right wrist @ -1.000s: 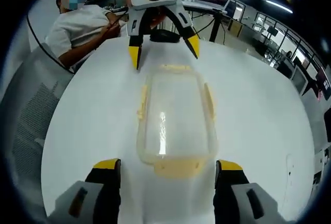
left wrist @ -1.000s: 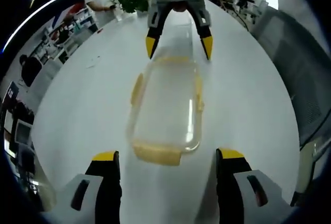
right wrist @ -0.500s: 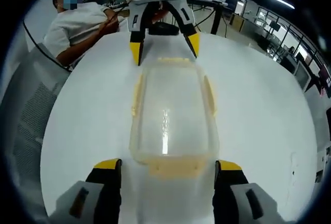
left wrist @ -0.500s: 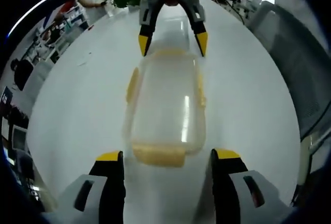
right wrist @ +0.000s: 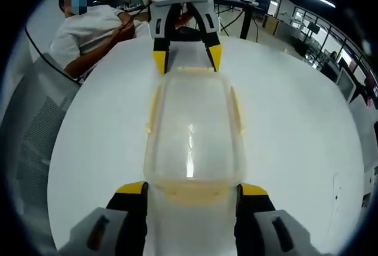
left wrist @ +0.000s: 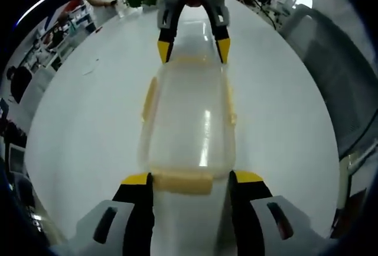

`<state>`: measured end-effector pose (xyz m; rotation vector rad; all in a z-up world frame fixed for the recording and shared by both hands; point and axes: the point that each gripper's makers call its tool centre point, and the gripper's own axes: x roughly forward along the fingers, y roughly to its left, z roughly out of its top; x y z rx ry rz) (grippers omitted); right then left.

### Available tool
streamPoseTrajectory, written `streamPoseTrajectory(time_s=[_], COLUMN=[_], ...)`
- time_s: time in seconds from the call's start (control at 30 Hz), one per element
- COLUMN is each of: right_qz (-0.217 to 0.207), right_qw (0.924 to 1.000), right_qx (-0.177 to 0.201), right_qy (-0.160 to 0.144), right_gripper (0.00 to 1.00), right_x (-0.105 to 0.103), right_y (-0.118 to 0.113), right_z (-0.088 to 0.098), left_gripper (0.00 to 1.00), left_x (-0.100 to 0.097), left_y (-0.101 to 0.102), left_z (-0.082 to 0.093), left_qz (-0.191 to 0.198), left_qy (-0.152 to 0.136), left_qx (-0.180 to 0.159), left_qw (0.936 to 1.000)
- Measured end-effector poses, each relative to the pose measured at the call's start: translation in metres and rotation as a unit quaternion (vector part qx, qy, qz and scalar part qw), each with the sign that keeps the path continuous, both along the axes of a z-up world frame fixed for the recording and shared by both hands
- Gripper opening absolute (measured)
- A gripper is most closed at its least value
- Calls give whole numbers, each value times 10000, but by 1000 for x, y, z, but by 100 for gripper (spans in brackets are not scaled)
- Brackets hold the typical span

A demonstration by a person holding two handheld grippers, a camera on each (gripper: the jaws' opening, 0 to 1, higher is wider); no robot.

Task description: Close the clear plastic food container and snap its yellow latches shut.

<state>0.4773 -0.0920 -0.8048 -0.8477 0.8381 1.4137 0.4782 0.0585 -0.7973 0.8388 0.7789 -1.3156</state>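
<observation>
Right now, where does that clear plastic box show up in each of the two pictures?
Left gripper view: the clear container runs up the centre, between both grippers.
Right gripper view: the container again runs up the centre.
Shared landmark: the white table beneath it.

container (left wrist: pixel 188 123): clear plastic, smooth and glossy, a bright streak of glare along its lid
latches (left wrist: pixel 180 182): pale yellow plastic, matt beside the lid
table (right wrist: pixel 295 143): white, smooth, with a soft sheen
left gripper (left wrist: pixel 189 185): black matt jaws with yellow tips
chair (right wrist: pixel 29 126) at 9 o'clock in the right gripper view: grey mesh cloth
</observation>
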Motion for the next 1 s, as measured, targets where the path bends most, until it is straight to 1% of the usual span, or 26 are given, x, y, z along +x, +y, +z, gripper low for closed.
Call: streamPoseTrajectory(time_s=[0.07,0.17,0.23,0.27,0.3,0.33,0.43,0.57,0.73,0.9,1.0], right_qz=[15,54,54,194,164,183,186,202,235,207,215], right_qw=[10000,10000,10000,9997,9998,9998,9998,9996,9991,9990,9987], right_qx=[-4,-14,-43,-65,-31,-45,-101,-185,-359,-393,-458], right_qy=[-4,-16,-53,-103,-63,-73,-62,-60,-70,-54,-51], right_gripper=[55,50,40,39,39,38,38,38,38,37,37], right_x=[0,-1,1,1,0,0,0,-1,-2,-3,-3], right_y=[0,-1,-4,-5,-4,-3,-3,-2,-1,-1,-1], right_z=[1,1,2,3,2,2,2,1,1,1,1], left_gripper=[51,50,47,44,40,38,38,38,39,38,38], left_x=[1,-1,-3,-3,-4,-3,-4,-3,-3,-4,-3], left_y=[1,1,2,4,5,5,4,5,7,7,7], left_z=[0,1,2,3,4,5,5,5,4,3,2], left_qz=[-32,-67,-114,-129,-191,-128,-63,-132,-139,-149,-101], left_qy=[1,14,20,35,2,-12,38,11,88,92,142], left_qx=[36,61,96,100,118,110,107,226,174,272,254], left_qw=[10000,10000,9999,9999,9997,9999,9999,9997,9997,9995,9995])
